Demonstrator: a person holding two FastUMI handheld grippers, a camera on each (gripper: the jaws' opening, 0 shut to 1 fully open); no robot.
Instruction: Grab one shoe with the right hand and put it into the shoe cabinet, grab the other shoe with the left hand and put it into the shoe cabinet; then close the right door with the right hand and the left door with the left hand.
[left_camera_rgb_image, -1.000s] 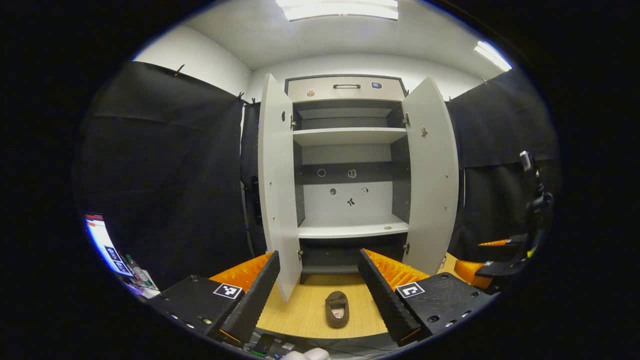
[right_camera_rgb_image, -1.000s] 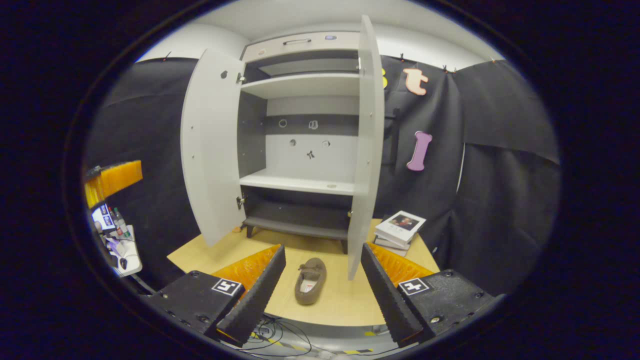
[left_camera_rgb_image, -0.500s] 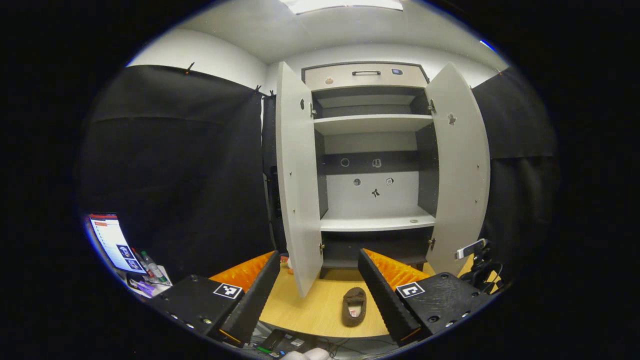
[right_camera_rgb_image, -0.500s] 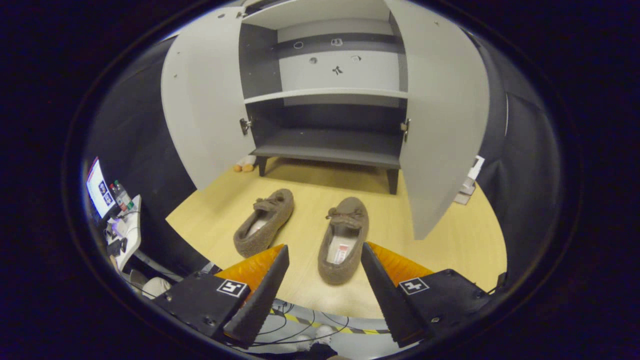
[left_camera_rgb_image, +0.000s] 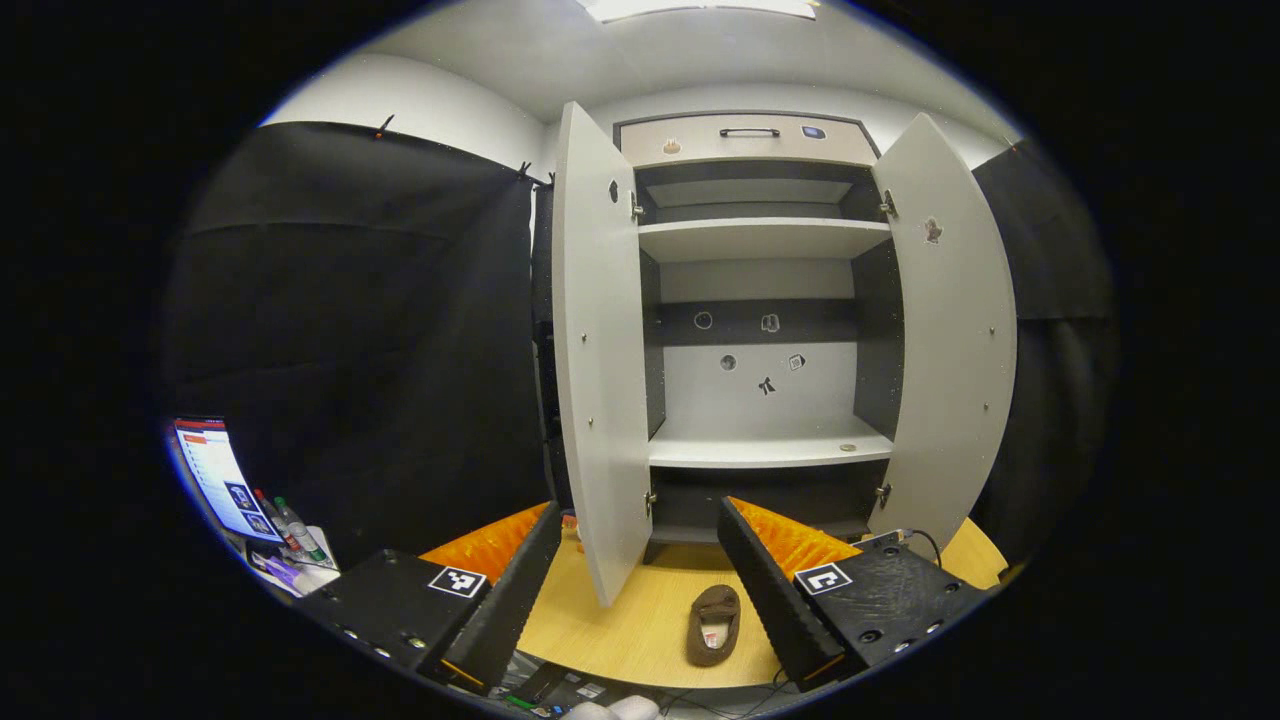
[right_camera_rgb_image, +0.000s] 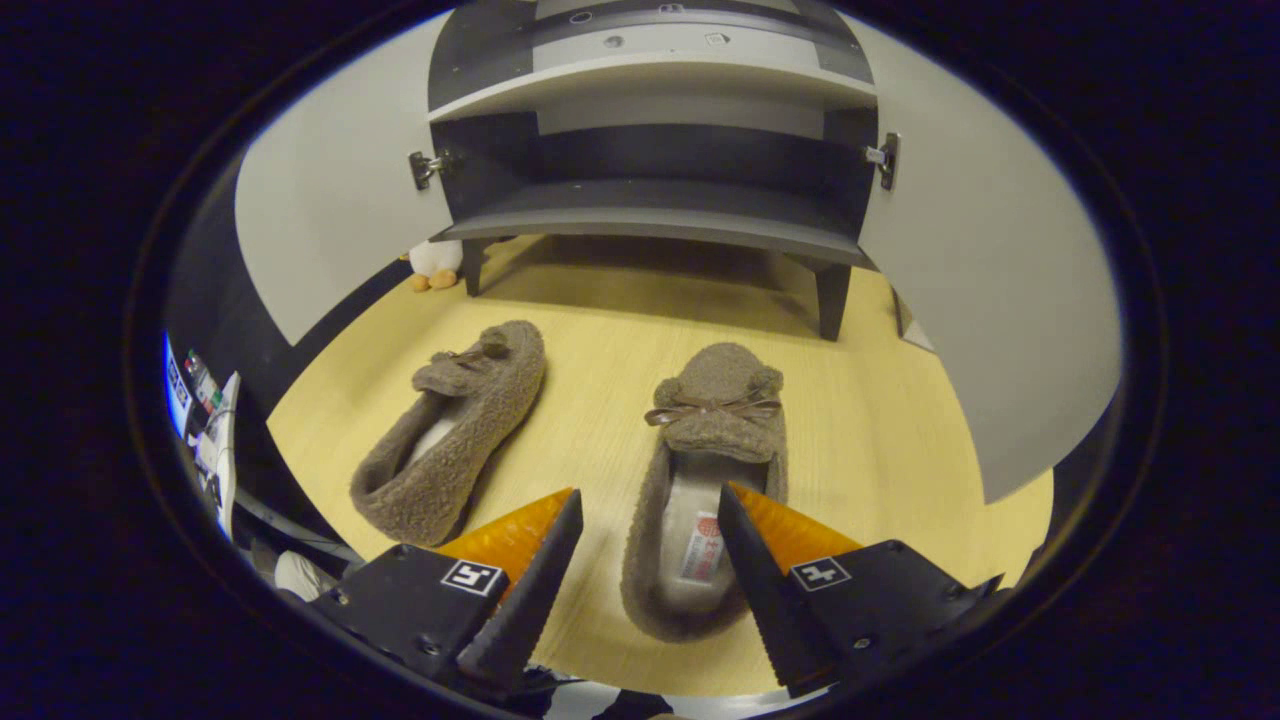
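Your right tongs (right_camera_rgb_image: 645, 575) are wide open and empty over the heel of the right shoe (right_camera_rgb_image: 705, 480), at 6 o'clock from the open cabinet (right_camera_rgb_image: 650, 215), probably to straddle it for the grasp, while your left tongs (left_camera_rgb_image: 635, 580) wait open, empty.
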